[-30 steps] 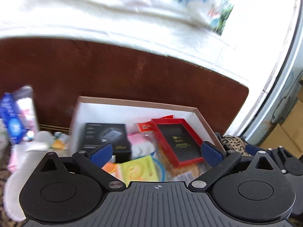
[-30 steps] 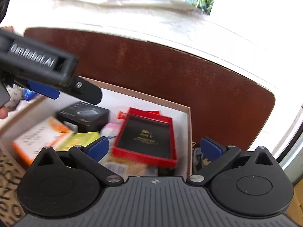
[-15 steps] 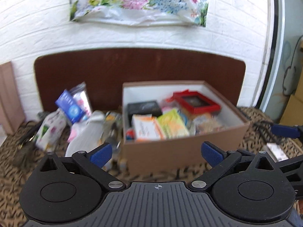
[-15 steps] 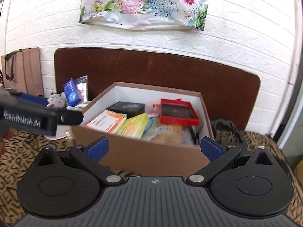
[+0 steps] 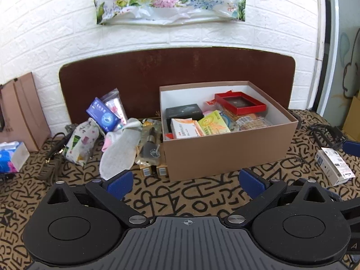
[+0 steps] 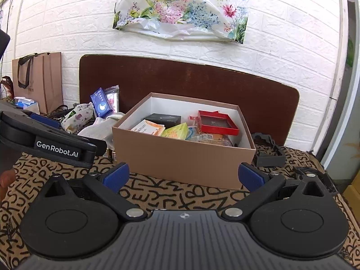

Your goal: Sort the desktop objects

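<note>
Left wrist view: your left gripper (image 5: pixel 186 184) hangs w/ fingers (image 5: pixel 119 183) spread wide, nothing betw. them, above the letter-print bench (image 5: pixel 180 200). The brown box (image 5: pixel 227 155) sits straight ahead, open top, holding a red tray (image 5: pixel 240 103), black box (image 5: pixel 183 111), orange-white carton (image 5: pixel 183 130) & yellow-green pack (image 5: pixel 213 124). Loose stuff lies just left of it: blue packet (image 5: pixel 102 114), floral pouch (image 5: pixel 82 141), white sock (image 5: pixel 120 150), and a bagged dark item (image 5: pixel 150 145) touching the box wall. White carton (image 5: pixel 335 165) lies well right of the box; tissue pack (image 5: pixel 12 155) at far left.

Right wrist view: your right gripper (image 6: pixel 183 176) is also released, fingers (image 6: pixel 250 177) apart & holding nothing, hovering over the bench in front of the brown box (image 6: pixel 186 159). The left gripper (image 6: pixel 51 141) crosses in from the left edge; can't tell its finger gap here. Black holder (image 6: pixel 268 151) stands just right of the box. Paper bag (image 6: pixel 39 81) leans on the brick wall at far left.
</note>
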Motion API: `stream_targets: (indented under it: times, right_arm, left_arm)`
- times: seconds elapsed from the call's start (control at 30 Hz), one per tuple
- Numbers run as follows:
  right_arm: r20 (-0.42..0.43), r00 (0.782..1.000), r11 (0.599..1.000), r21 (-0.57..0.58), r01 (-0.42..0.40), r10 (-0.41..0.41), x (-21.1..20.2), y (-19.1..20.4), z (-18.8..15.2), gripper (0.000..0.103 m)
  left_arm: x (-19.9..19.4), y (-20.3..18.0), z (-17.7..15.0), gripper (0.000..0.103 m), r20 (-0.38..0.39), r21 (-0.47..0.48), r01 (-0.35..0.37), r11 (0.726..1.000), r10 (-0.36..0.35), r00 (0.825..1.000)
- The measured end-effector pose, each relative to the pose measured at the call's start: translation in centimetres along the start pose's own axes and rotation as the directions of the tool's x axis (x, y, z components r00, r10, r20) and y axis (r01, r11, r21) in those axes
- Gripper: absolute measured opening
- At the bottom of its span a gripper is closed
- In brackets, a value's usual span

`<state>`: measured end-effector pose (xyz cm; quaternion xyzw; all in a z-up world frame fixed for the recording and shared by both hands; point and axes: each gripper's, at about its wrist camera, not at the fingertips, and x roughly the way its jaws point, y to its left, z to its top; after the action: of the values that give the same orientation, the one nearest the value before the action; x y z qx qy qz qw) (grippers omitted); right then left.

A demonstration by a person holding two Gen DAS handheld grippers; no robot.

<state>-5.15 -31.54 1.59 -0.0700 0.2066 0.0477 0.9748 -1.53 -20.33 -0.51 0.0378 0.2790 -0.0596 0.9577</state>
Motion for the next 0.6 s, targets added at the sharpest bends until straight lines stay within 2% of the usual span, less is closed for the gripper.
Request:
stream_targets:
  times: [0.2, 0.6]
  right_arm:
    - [-0.005, 1.000, 0.999, 0.021, 0.028, -0.028, -0.34, -0.16, -0.02, 0.102]
    - [-0.029, 0.999, 0.999, 0.023, 0.035, -0.035, 0.29, -0.29, -0.32, 0.102]
  left_arm:
    - [-0.39, -0.34, -0.08, 0.103, -0.009, 0.008, 0.035, 0.999, -0.035, 0.999]
    - [0.07, -0.45, -0.13, 0.103, -0.037, 0.001, 0.043, 0.999, -0.043, 0.998]
